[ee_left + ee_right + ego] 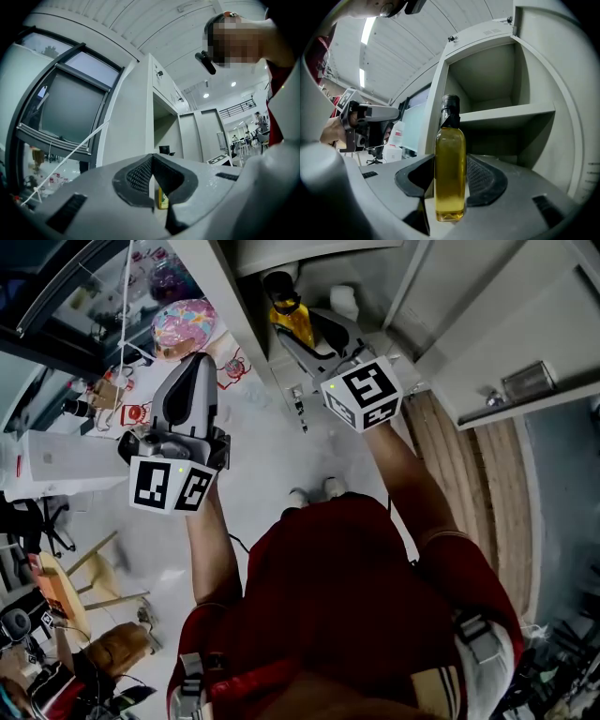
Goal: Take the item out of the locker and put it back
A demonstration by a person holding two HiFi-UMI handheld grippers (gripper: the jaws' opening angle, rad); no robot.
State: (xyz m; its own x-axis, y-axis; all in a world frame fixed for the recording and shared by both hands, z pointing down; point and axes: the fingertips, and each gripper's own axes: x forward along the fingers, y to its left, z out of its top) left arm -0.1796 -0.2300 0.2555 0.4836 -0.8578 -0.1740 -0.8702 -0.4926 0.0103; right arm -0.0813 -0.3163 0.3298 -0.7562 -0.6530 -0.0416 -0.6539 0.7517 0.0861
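Observation:
A glass bottle of yellow oil [450, 168] with a black cap stands upright between the pads of my right gripper [451, 180], which is shut on its lower body. It hangs just in front of the open grey locker [511, 112], level with a bare shelf. From the head view the bottle [293, 322] and right gripper [314, 338] sit at the locker's mouth. My left gripper [200, 360] is held off to the left, away from the locker. Its jaws meet at the tips [152, 159] with nothing in them, and the bottle [162, 199] shows far behind them.
The locker door [525, 343] stands swung open to the right. A white object [344, 301] sits inside the locker. A pink patterned round thing [185, 324] and small clutter lie on a surface at the left. A wooden chair [89, 582] stands at lower left.

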